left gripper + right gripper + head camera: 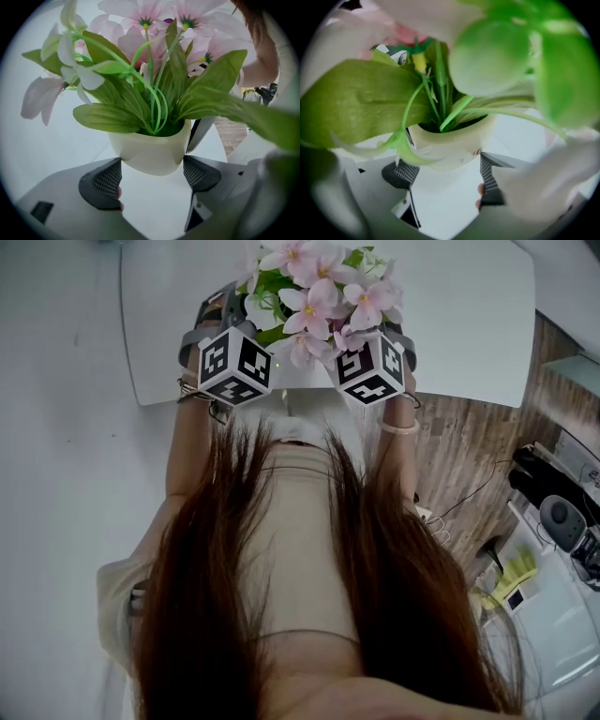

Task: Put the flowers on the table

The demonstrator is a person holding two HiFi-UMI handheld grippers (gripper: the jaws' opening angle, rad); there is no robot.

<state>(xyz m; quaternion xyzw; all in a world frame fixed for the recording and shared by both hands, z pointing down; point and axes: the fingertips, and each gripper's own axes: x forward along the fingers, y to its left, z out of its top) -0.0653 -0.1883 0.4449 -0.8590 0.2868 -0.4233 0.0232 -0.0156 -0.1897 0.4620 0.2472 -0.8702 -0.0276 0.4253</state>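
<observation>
With arms (185,451) stretched forward, left gripper (152,177) and right gripper (447,174) each clamp the flower pot (151,151)

Fgd leaves (492,56) v. blurred; top petals (119,6) cut by edge.

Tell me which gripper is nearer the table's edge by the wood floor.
Right. The right gripper holds the pot on the side toward that table edge; the left gripper holds its far side.
</observation>
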